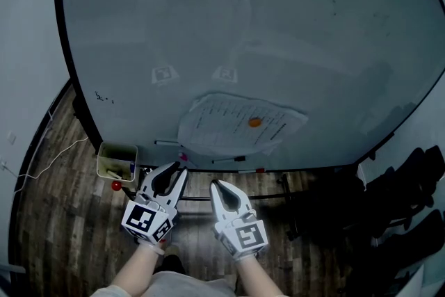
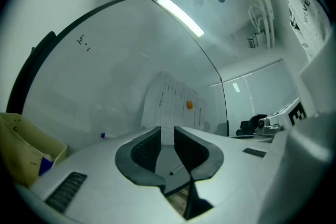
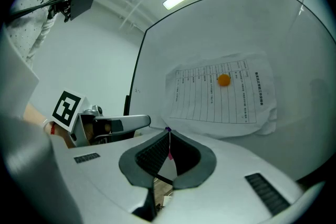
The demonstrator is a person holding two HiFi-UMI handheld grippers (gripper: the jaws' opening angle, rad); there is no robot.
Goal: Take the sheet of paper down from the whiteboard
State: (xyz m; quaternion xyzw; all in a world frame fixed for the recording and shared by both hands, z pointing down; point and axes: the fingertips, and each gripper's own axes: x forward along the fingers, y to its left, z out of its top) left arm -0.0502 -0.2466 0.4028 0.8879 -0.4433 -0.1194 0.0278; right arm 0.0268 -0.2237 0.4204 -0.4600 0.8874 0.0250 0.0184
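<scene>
Lower left of the head view: a yellow bin (image 1: 104,162) sits by the bottom corner of the whiteboard (image 1: 243,24), just left of the left gripper (image 1: 179,170), so a wide swing would clip it. The left gripper's jaws are apart with nothing between them. The right gripper (image 1: 214,184) is just beside it, jaws together and empty. Both are well short of the board. The sheet of paper (image 1: 222,123) is low-centre on the board, right of both grippers, pinned by one orange magnet (image 1: 254,122). Its lower edge looks crumpled, but glare makes that hard to confirm. Risks:
- Yanking the sheet with the magnet on could tear it or drop the magnet.
- The closed right gripper can't take anything until it opens.
- A curled edge may slip.
- The marker (image 1: 229,160) below could get knocked.
</scene>
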